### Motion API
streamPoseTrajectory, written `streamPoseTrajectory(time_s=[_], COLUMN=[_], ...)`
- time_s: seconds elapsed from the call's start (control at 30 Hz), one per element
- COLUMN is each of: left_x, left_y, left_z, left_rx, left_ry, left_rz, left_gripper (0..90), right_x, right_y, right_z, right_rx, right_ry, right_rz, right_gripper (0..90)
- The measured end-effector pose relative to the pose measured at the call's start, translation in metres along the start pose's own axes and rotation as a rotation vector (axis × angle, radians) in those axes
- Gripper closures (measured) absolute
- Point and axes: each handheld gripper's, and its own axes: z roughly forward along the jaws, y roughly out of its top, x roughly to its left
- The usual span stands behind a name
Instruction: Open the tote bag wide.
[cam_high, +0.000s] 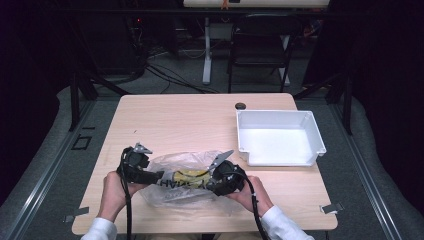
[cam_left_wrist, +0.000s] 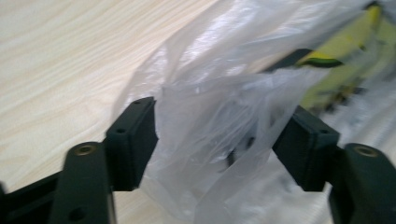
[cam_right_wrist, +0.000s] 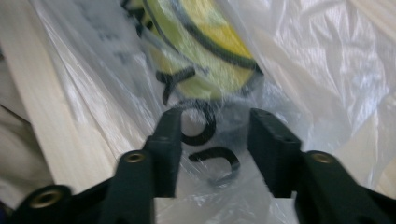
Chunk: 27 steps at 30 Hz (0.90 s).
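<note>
Our left gripper (cam_high: 159, 176) and right gripper (cam_high: 210, 184) sit at the near edge of the light wooden table (cam_high: 175, 120), at about 6 o'clock in the high view, facing each other across a clear plastic bag (cam_high: 186, 165) that lies between them. Both stand with jaws apart, loose film between the pads and nothing clamped. We see a yellow item with black markings (cam_right_wrist: 205, 51) inside the bag, while a white plastic bin (cam_high: 279, 137) rests well apart at about 2 o'clock from it.
</note>
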Motion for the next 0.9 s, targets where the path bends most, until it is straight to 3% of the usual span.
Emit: streamPoseTrajectory(time_s=[0.03,0.07,0.1,0.13,0.23,0.43,0.57,0.63,0.7,0.9], left_x=[0.012,0.017,0.017,0.021,0.028,0.025,0.025,0.025,0.023,0.021], left_y=[-0.004,-0.005,-0.005,-0.007,-0.011,-0.015,-0.021,-0.022,-0.024,-0.026], left_z=[0.008,0.011,0.011,0.014,0.021,0.024,0.029,0.03,0.035,0.041], left_rx=[-0.003,0.002,0.002,0.003,0.023,0.056,0.106,0.12,0.154,0.212], left_ry=[-0.032,-0.045,-0.045,-0.052,-0.08,-0.07,-0.06,-0.061,-0.053,-0.062], left_rz=[-0.043,-0.059,-0.059,-0.076,-0.09,-0.073,-0.065,-0.062,-0.045,-0.014], left_gripper=[37.9,44.9,46.5,50.1,60.6,78.3,83.6,84.1,84.2,77.2], right_x=[0.0,0.001,0.001,0.001,0.0,0.0,-0.001,-0.002,-0.003,-0.005], right_y=[-0.001,-0.002,-0.002,-0.004,-0.005,-0.011,-0.024,-0.027,-0.034,-0.038], right_z=[0.003,0.004,0.004,0.005,0.004,0.005,0.006,0.008,0.012,0.014], right_rx=[0.005,0.014,0.014,0.014,0.011,0.047,0.086,0.094,0.141,0.136], right_ry=[-0.006,-0.009,-0.009,-0.023,-0.027,-0.001,0.02,0.027,0.028,0.04], right_rz=[-0.003,-0.004,-0.004,-0.012,-0.013,-0.015,0.002,0.007,0.001,0.02], right_gripper=[61.1,66.4,66.4,76.1,90.0,90.0,90.0,90.0,90.0,90.0])
